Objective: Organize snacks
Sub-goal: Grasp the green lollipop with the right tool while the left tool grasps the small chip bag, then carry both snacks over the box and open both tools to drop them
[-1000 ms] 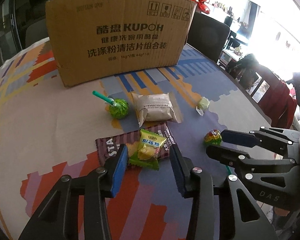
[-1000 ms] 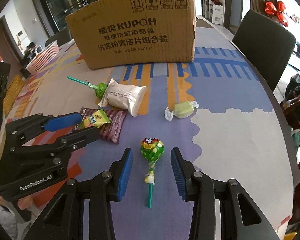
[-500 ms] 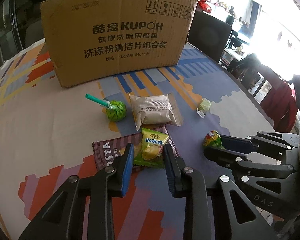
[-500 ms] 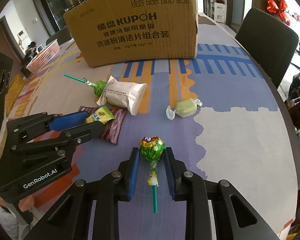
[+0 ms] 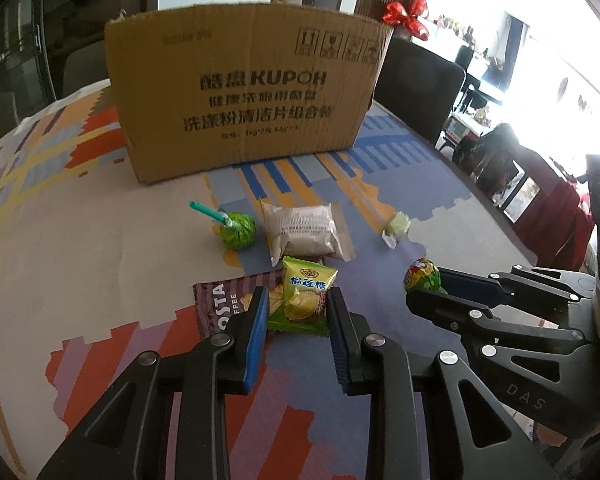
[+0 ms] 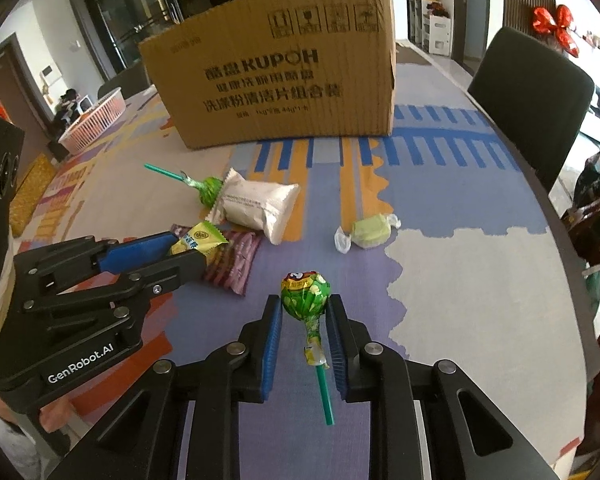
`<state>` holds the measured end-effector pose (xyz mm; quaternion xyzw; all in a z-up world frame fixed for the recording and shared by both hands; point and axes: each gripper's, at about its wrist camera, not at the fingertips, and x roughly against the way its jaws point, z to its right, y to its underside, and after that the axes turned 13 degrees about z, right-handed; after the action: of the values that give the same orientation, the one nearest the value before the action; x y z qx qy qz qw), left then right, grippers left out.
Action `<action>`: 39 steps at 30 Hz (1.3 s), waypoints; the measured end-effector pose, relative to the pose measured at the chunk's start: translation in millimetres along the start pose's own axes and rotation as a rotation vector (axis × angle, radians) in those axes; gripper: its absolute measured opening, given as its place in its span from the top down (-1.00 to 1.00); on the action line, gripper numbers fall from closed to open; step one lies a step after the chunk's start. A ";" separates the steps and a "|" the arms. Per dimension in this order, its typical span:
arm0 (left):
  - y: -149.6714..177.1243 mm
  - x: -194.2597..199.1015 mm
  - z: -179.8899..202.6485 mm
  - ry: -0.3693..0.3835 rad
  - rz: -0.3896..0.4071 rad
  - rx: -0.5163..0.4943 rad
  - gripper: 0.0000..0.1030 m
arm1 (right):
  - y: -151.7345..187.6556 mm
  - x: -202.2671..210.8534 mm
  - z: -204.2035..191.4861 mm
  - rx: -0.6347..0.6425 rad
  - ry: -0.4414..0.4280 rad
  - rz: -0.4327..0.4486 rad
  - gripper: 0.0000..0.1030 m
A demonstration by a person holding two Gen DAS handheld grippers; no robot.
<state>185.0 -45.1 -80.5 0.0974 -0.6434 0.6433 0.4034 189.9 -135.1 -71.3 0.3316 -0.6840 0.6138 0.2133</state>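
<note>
Both sets of jaws have just been closing and now clamp snacks | left gripper [image 5: 298, 312] pinches durian candy packet [image 5: 305, 297], lower centre, atop coffee sachet [image 5: 220, 304] | right gripper [image 6: 303, 314] grips lollipop [image 6: 306, 294], stick toward camera | cardboard box [image 6: 276, 68] lies up-frame on counter [image 6: 480, 280].

KUPOH on carton [image 5: 244, 92]; COSTA on sachet [image 5: 220, 308]

Matt corrugated cardboard is forming the box [image 5: 244, 96]; glossy crinkled foil is wrapping the durian candy [image 5: 302, 298] and lollipop [image 6: 306, 294]; a smooth printed cloth [image 6: 460, 280] is covering the bench.
</note>
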 end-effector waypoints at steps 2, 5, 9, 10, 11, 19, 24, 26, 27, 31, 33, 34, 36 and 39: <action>-3.9 5.5 1.1 0.000 0.012 0.006 0.43 | -3.8 5.3 -1.6 0.003 -0.003 0.016 0.54; -11.9 15.7 3.4 -0.001 0.038 0.005 0.43 | -9.6 12.3 -2.6 0.005 -0.010 0.038 0.54; -25.8 27.0 5.5 -0.005 0.079 0.004 0.43 | -21.4 22.8 -3.4 0.010 -0.013 0.080 0.54; -31.1 31.1 5.8 -0.007 0.096 0.005 0.43 | -25.2 25.4 -3.5 0.012 -0.014 0.092 0.54; -35.1 33.5 6.0 -0.008 0.107 0.005 0.43 | -29.2 27.7 -3.8 0.013 -0.015 0.102 0.54; -72.5 55.2 7.4 -0.024 0.213 0.011 0.43 | -65.8 49.2 -4.4 0.013 -0.016 0.209 0.54; -93.3 66.4 7.2 -0.028 0.266 0.010 0.43 | -89.1 61.1 -6.7 0.017 -0.025 0.265 0.54; -103.4 69.9 6.5 -0.030 0.285 0.007 0.43 | -98.5 65.3 -7.8 0.023 -0.026 0.288 0.53; -105.7 71.5 5.4 -0.032 0.290 0.007 0.43 | -103.1 67.3 -8.8 0.028 -0.026 0.297 0.54; -122.1 75.4 2.1 -0.048 0.319 0.000 0.43 | -122.1 72.7 -11.5 0.050 -0.022 0.334 0.54; -129.6 76.9 1.7 -0.053 0.331 -0.004 0.43 | -131.2 74.5 -12.2 0.061 -0.017 0.349 0.54; -134.4 77.5 0.8 -0.058 0.337 -0.006 0.43 | -136.4 75.4 -12.8 0.068 -0.014 0.356 0.54; -141.7 77.7 -1.1 -0.065 0.347 -0.009 0.43 | -147.4 76.2 -13.8 0.078 -0.013 0.369 0.53; -155.9 76.6 -5.2 -0.075 0.355 -0.016 0.43 | -160.8 75.7 -15.1 0.087 -0.019 0.378 0.53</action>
<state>237.3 -34.2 84.8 0.0029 -0.6703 0.6950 0.2601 250.9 -139.1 96.2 0.2117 -0.7089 0.6688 0.0733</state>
